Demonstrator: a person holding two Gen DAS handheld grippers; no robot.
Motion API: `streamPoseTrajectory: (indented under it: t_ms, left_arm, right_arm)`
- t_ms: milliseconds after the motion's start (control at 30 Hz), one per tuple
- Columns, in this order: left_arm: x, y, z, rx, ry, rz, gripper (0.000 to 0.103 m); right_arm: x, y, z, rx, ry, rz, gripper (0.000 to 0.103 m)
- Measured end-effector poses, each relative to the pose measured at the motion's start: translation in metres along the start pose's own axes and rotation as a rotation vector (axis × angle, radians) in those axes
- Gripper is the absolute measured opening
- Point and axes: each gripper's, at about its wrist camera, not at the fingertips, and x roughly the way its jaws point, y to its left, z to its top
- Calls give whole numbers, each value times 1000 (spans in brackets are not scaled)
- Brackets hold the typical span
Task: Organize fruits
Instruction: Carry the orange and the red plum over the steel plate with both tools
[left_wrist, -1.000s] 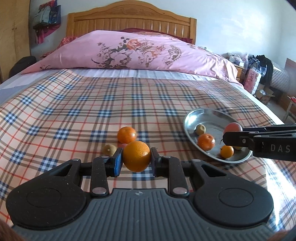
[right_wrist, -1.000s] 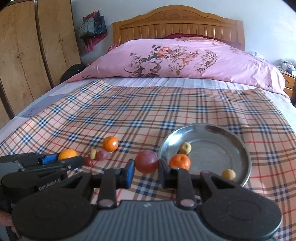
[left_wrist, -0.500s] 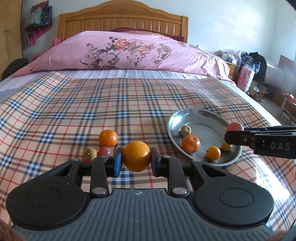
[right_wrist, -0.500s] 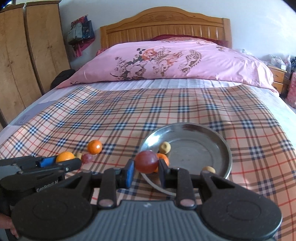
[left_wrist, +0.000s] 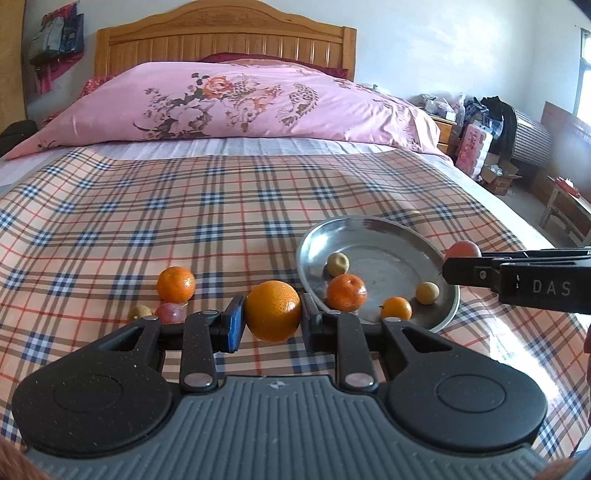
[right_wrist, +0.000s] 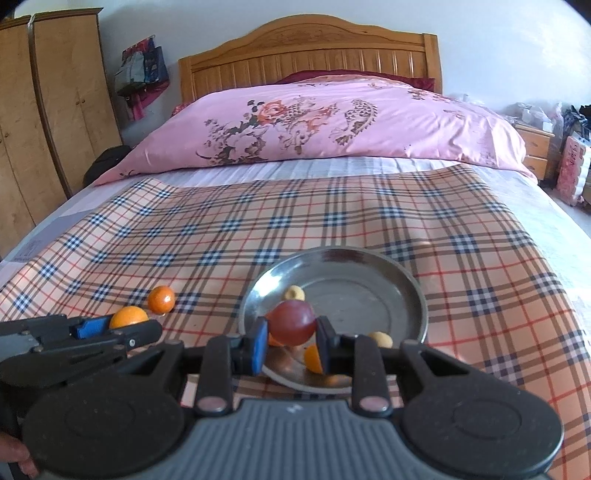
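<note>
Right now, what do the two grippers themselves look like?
Both look alike: a ribbed grey base, two black round housings, and black linkage arms with silver rivets. The left gripper and the right gripper each have one blue pad. Seen side-on, the right one's body reads "DAS". No cables or sleeves are visible.

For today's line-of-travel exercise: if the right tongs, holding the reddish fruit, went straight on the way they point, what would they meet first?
Probably the metal plate: the right tongs point down over its near side, perhaps onto fruit lying there; depth is unclear.
</note>
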Motion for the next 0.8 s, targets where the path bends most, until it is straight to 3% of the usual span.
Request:
streamPoseTrajectory:
  t_ms: [800]
  left_arm:
    - [36,-41,15,53,32,-57,26]
  right_arm:
    - [5,-37,10,39,-4,-30,25]
